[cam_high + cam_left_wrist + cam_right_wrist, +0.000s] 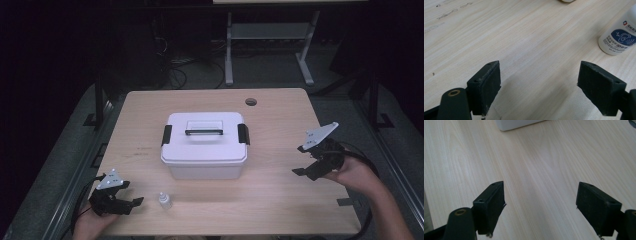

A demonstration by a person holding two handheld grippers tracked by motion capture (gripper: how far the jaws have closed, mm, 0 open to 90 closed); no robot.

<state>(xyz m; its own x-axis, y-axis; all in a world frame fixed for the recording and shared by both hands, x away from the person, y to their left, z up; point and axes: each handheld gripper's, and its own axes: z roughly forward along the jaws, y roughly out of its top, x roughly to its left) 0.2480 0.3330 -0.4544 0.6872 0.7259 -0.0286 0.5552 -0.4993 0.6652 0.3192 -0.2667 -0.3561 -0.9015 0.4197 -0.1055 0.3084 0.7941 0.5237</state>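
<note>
Two hand-held grippers stand released: the left hand-held gripper just beside the small bottle on the bench, the right hand-held gripper well apart from it. Judging by this, the reach is in hand; next the left must slide around the bottle and clench.

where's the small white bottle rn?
In the high view the small white bottle stands on the table near its front edge, just right of the left hand-held gripper and in front of the white lidded box, touching neither.

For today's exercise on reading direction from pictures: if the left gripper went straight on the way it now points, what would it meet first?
Probably the small white bottle. The left gripper, jaws open and empty, points along the wooden table towards it, though its own view shows the bottle off to the right, so it might pass beside it.
</note>
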